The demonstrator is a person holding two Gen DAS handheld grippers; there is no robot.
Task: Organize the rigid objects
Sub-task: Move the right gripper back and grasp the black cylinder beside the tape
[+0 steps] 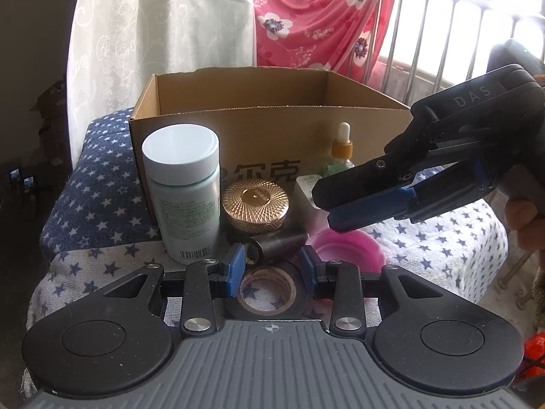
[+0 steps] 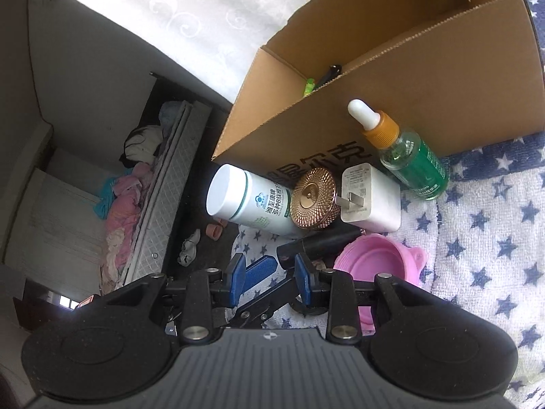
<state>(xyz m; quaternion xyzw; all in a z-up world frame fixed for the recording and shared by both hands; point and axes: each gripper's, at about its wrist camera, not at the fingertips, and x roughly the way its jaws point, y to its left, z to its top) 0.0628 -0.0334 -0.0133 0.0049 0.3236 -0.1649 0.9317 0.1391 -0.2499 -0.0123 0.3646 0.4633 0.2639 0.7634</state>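
Note:
On the star-patterned cloth, in front of an open cardboard box (image 1: 272, 129) (image 2: 425, 85), stand a white bottle (image 1: 184, 187) (image 2: 248, 201), a gold-lidded jar (image 1: 255, 204) (image 2: 315, 197), a white charger (image 2: 369, 201) and a green dropper bottle (image 2: 408, 160). A black cylinder (image 1: 276, 243) (image 2: 320, 242) lies beside a pink bowl (image 1: 347, 248) (image 2: 374, 262). My left gripper (image 1: 272, 266) is open, hovering over a roll of black tape (image 1: 269, 289). My right gripper (image 2: 270, 272) (image 1: 323, 208) is open and empty, above the pink bowl.
Inside the box lie a green item and a black item (image 2: 310, 85). A white curtain (image 1: 153, 34) hangs behind the box, with a red floral cloth (image 1: 316, 20) on a metal rail. The cloth's left edge drops to a floor with clothes and a mattress (image 2: 163, 177).

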